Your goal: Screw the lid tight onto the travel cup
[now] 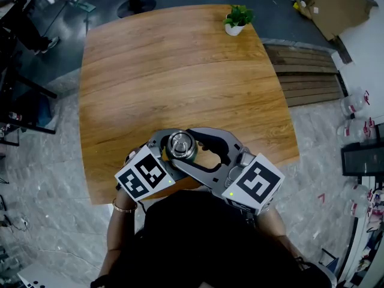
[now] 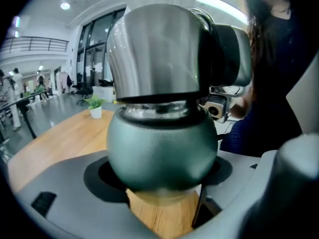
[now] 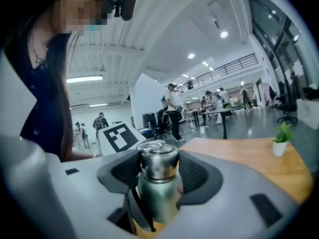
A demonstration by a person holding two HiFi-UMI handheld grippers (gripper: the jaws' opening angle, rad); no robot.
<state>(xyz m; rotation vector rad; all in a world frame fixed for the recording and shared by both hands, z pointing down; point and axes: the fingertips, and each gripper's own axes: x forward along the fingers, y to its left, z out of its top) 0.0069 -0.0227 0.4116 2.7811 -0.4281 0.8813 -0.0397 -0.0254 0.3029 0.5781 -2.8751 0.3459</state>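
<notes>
While the left claw [image 2: 162,180] clamps the travel cup [image 2: 162,148], the right claw [image 3: 158,172] grips its lid [image 3: 159,159]. Tightening looks under way. The next move probably calls for a clockwise twist of the lid.

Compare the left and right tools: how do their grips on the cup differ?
The left tool clamps the green body of the travel cup; the right tool clamps its steel lid. So the left tool grips lower, the right tool higher. Both are shut on the one cup.
</notes>
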